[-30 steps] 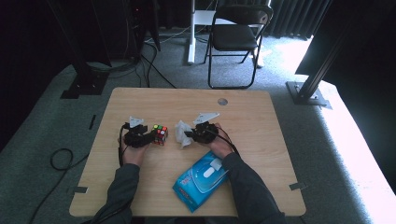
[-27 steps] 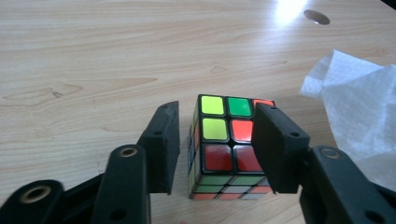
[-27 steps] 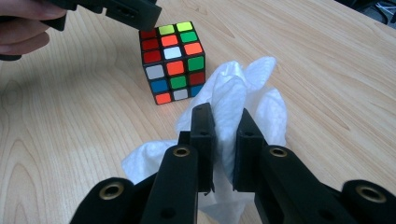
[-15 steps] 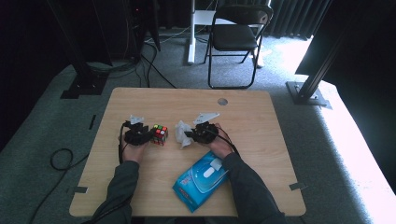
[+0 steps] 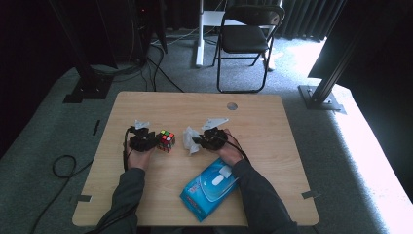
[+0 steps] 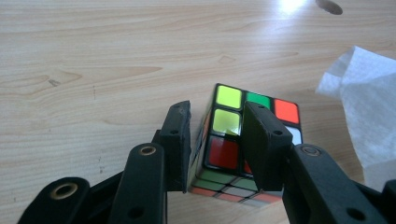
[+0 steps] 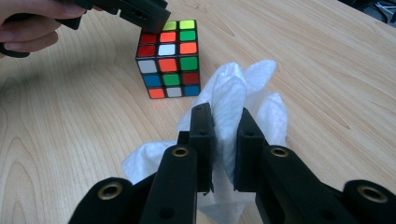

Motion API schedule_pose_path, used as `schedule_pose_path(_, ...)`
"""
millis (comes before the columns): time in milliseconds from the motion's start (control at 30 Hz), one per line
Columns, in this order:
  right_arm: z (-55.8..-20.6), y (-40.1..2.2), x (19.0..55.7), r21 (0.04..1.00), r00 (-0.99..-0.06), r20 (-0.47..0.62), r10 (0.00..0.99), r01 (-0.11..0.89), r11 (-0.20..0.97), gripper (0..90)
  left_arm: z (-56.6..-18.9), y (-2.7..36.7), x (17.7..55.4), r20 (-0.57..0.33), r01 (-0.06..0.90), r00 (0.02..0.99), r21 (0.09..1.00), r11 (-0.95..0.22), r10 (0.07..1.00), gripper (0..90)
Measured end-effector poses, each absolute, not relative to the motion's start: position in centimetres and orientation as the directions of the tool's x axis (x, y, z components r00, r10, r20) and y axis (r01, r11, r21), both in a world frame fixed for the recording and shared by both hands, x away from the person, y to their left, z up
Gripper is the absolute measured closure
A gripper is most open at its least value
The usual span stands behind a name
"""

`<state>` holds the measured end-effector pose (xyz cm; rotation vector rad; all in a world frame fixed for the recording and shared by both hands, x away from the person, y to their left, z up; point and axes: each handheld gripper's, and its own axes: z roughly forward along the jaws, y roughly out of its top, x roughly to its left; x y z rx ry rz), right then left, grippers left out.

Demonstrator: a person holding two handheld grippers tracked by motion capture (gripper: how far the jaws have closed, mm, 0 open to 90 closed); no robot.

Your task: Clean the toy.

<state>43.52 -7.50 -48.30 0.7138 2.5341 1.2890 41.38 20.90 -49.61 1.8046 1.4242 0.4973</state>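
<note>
A scrambled colour cube (image 5: 165,140) stands on the wooden table (image 5: 253,117), left of centre. My left gripper (image 5: 152,141) reaches it from the left and is shut on it. In the left gripper view the two black jaws pinch the cube (image 6: 233,135) at its near upper edge, one pad against its side and the other over its top face. My right gripper (image 5: 197,141) is shut on a crumpled white wipe (image 5: 191,140) just right of the cube. In the right gripper view the wipe (image 7: 247,88) bulges up between the jaws, with the cube (image 7: 168,60) behind it.
A blue pack of wipes (image 5: 210,186) lies near the table's front edge, beside the right forearm. A round cable hole (image 5: 232,106) sits at the back of the table. A folding chair (image 5: 246,39) stands beyond the table, and cables trail on the floor at the left.
</note>
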Motion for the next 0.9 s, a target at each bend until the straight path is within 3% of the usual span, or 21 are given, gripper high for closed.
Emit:
schedule_pose_path(467, -48.3, -7.5, 43.5, 0.802, -0.861, 0.03, 0.507, 0.323, 0.502, 81.2, -49.5, 20.5, 40.3, -0.119, 0.611, 0.307, 0.785, -0.1, 0.944, 40.4)
schedule_pose_path(700, -48.4, -7.5, 43.5, 0.8, -0.863, 0.029, 0.505, 0.323, 0.506, 80.7, -49.8, 20.7, 40.2, -0.061, 0.574, 0.446, 0.785, -0.233, 0.893, 28.5)
schedule_pose_path(900, -48.4, -7.4, 43.5, 0.797, -0.863, 0.029, 0.505, 0.324, 0.51, 80.5, -50.3, 20.3, 40.6, 0.0, 0.549, 0.477, 0.781, -0.298, 0.879, 20.4)
